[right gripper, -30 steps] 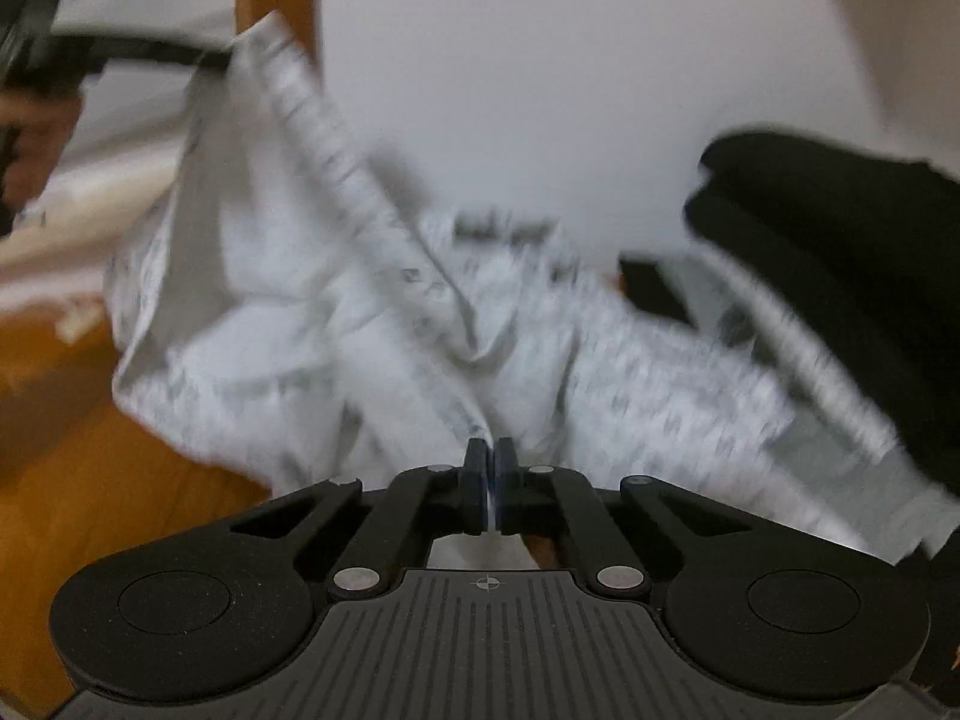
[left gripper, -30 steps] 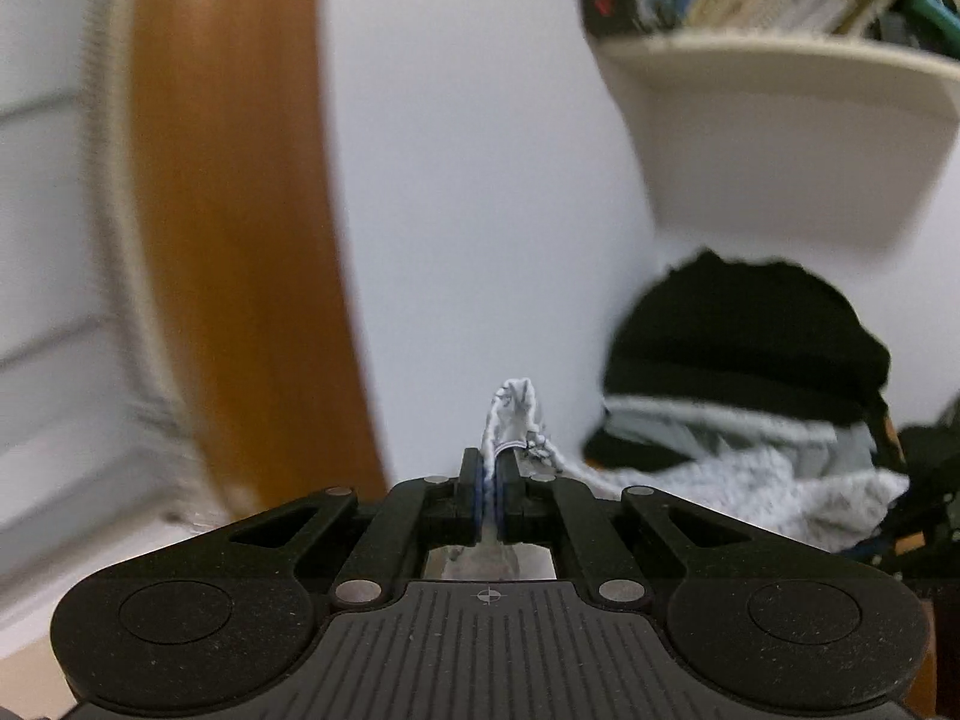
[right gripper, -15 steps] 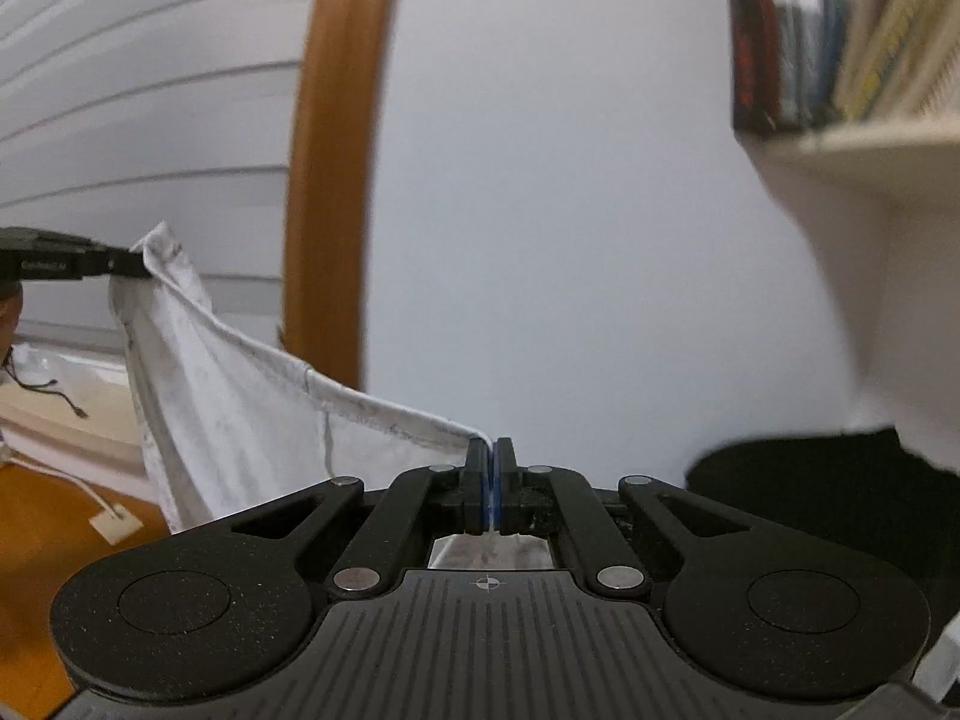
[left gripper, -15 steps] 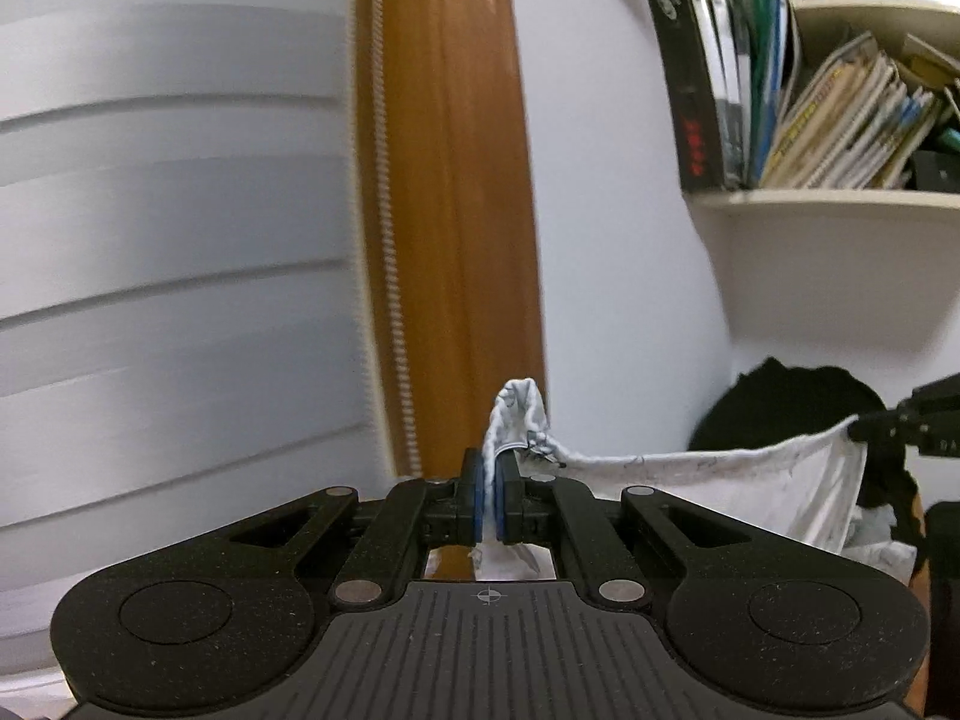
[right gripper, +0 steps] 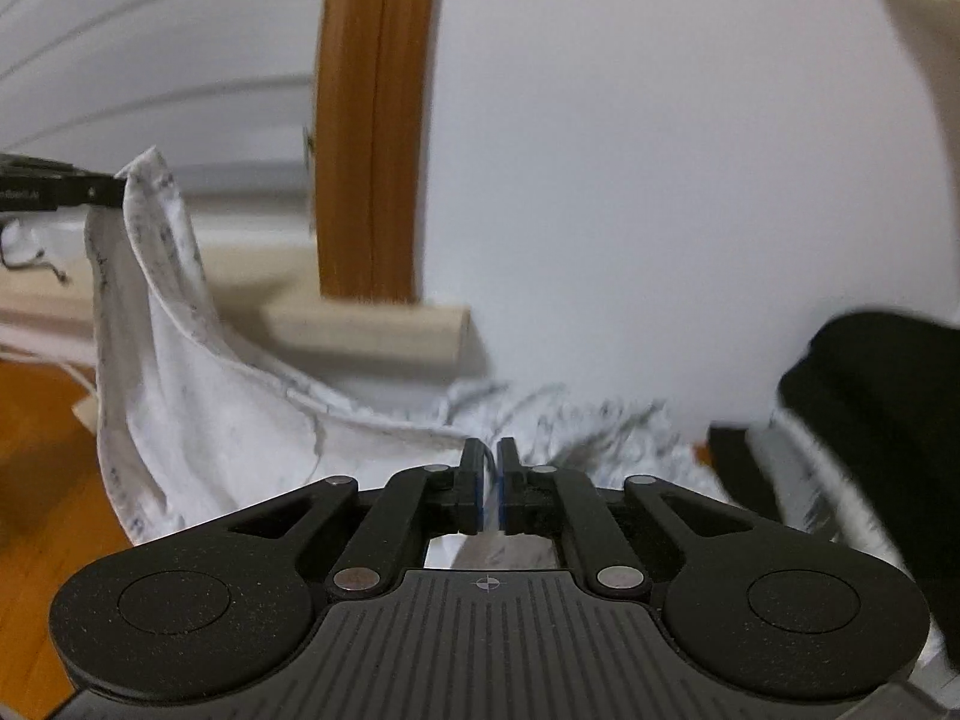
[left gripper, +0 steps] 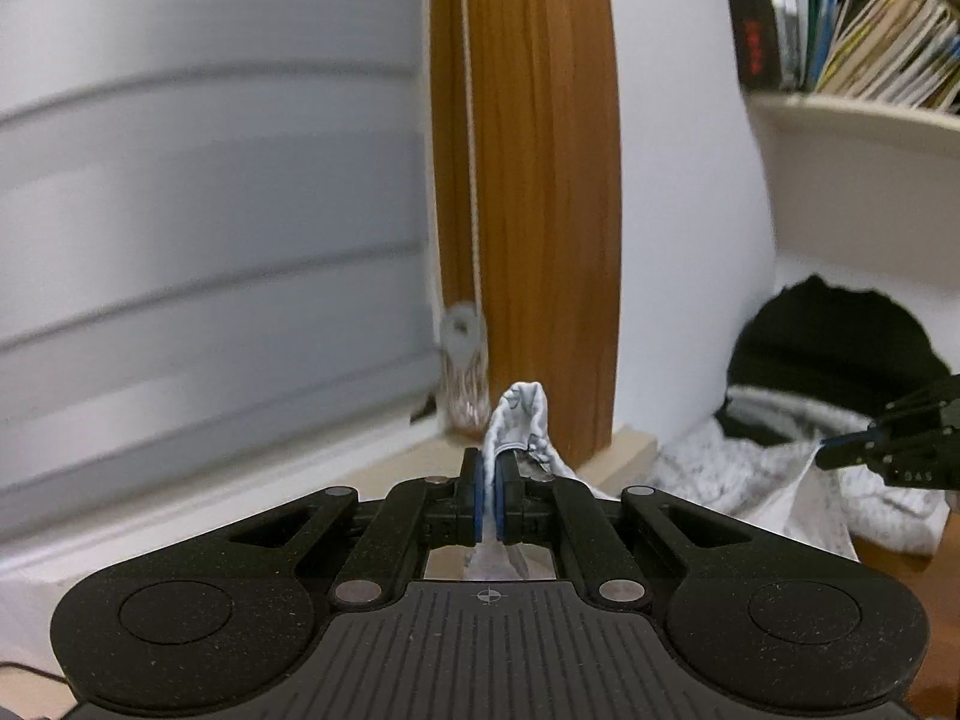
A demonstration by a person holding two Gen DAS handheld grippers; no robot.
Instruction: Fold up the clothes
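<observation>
Garment hanging between two grippers

White speckled garment [right gripper: 198,408] is hanging in the air, stretched between the two grippers and sagging in a curve across the right wrist view. Its hemmed edge is running from the upper left of that view down to the centre, and the cloth below it is drooping in loose folds.

Left gripper [left gripper: 489,501] is pinching one corner of the garment: its blue-lined pads are pressing together on the fabric, and a small tuft of cloth is poking up above the fingertips. In the right wrist view this same gripper is showing at the left edge, with the corner of the garment peaking just past its tip.

Right gripper [right gripper: 491,489] is sitting on the opposite edge of the garment. Its jaws are opening, a narrow gap is showing between the pads, and a thin fold of white cloth is lying in that gap. In the left wrist view it is reaching in from the right edge, tip against the cloth.

Behind the garment, a heap of pale speckled clothes [left gripper: 744,468] is lying against the white wall, with a black garment [left gripper: 828,348] piled on top. A wooden upright [left gripper: 540,180] is standing beside slatted blinds [left gripper: 210,240], and a shelf of books [left gripper: 870,48] is showing at upper right.
</observation>
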